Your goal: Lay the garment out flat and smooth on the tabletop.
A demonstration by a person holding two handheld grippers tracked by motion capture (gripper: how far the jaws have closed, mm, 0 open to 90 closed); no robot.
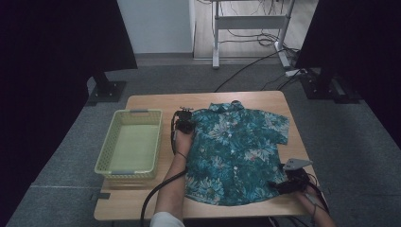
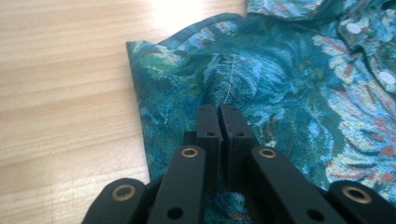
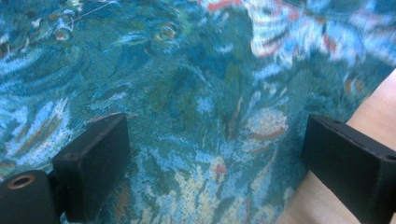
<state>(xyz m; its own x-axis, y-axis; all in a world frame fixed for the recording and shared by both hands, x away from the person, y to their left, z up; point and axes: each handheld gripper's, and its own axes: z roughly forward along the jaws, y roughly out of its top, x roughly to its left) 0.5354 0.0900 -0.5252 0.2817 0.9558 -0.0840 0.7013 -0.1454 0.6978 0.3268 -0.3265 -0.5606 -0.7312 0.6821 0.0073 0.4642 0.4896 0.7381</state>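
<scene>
The floral shirt (image 1: 234, 151) lies flat on the table (image 1: 142, 201), beside the yellow basket (image 1: 130, 142). Left gripper (image 2: 219, 112) has its jaws pinched together on the sleeve fabric. Right gripper (image 3: 215, 140) is spread wide, hem between its jaws.

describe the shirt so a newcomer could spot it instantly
On the wooden table, right of the pale yellow-green basket, lies the shirt, spread flat with its collar at the far edge. It is short-sleeved and buttoned, and its teal-and-white floral print is the only patterned thing there.

Lab (black screens (image 1: 56, 42); cables (image 1: 246, 35))
</scene>
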